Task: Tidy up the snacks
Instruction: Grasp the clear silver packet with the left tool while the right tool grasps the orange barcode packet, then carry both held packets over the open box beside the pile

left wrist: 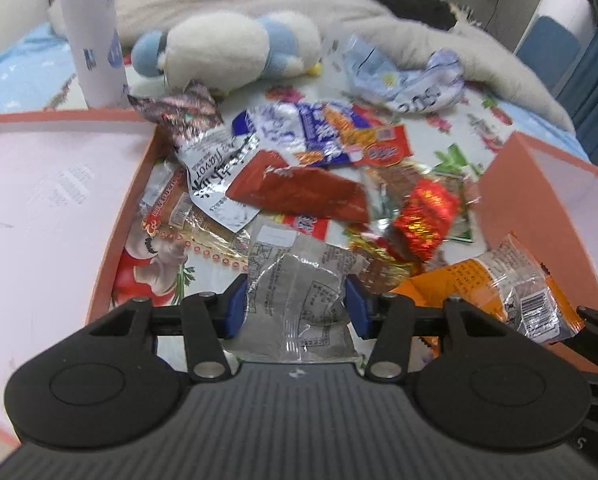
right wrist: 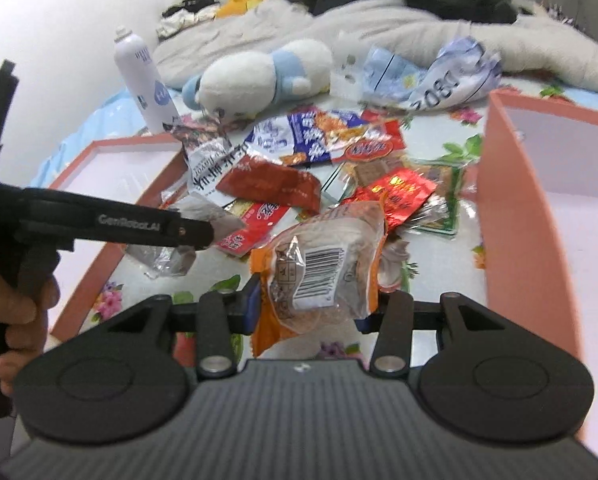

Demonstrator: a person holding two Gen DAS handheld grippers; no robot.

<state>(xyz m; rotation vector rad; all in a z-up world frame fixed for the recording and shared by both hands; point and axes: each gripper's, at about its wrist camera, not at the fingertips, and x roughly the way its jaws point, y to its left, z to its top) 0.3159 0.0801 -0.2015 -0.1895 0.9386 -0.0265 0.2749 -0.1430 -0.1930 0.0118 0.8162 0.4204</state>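
On a floral-sheeted bed (left wrist: 451, 128), a pink-rimmed box lid (left wrist: 51, 200) lies at left beside a heap of snack packets (left wrist: 299, 184). The left gripper (left wrist: 295, 300) clamps a silver wrapped snack (left wrist: 299, 300) between its blue fingers (left wrist: 237, 304). Right of it, the right gripper (right wrist: 311, 300) grips an orange packet (right wrist: 323, 272), raised above the sheet, near the pink box (right wrist: 539, 208) at far right.
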